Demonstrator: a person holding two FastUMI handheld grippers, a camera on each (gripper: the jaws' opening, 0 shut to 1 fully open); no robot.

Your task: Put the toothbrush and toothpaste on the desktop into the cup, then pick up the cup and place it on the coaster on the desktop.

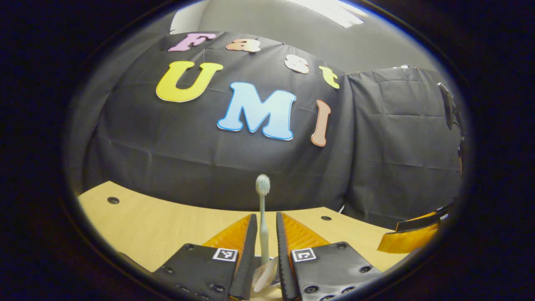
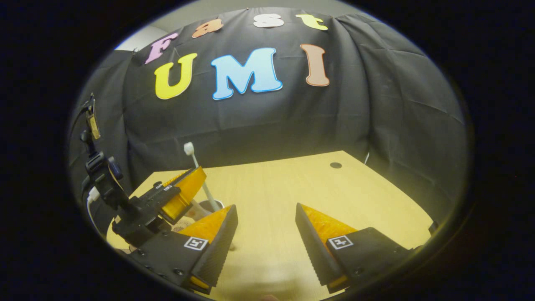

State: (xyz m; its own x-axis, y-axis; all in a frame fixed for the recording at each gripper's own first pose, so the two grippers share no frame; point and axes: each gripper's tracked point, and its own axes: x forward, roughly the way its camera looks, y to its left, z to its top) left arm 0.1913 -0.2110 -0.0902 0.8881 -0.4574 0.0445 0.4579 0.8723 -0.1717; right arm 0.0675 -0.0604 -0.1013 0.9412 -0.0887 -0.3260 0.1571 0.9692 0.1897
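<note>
Left tongs [image 1: 264, 251] grip upright toothbrush [image 1: 263, 209]; its handle enters the cup [image 2: 209, 205].

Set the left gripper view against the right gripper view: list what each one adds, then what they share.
Left gripper view: the left gripper's own fingers flank the handle of the pale, white-bristled toothbrush; whether they press it is unclear. A crumpled pale wrapper lies between them.
Right gripper view: the right gripper has its fingers wide apart above bare wood, and the toothbrush leans in a dark-rimmed round cup.
Shared: the toothbrush, both grippers and the light wooden desktop.
</note>
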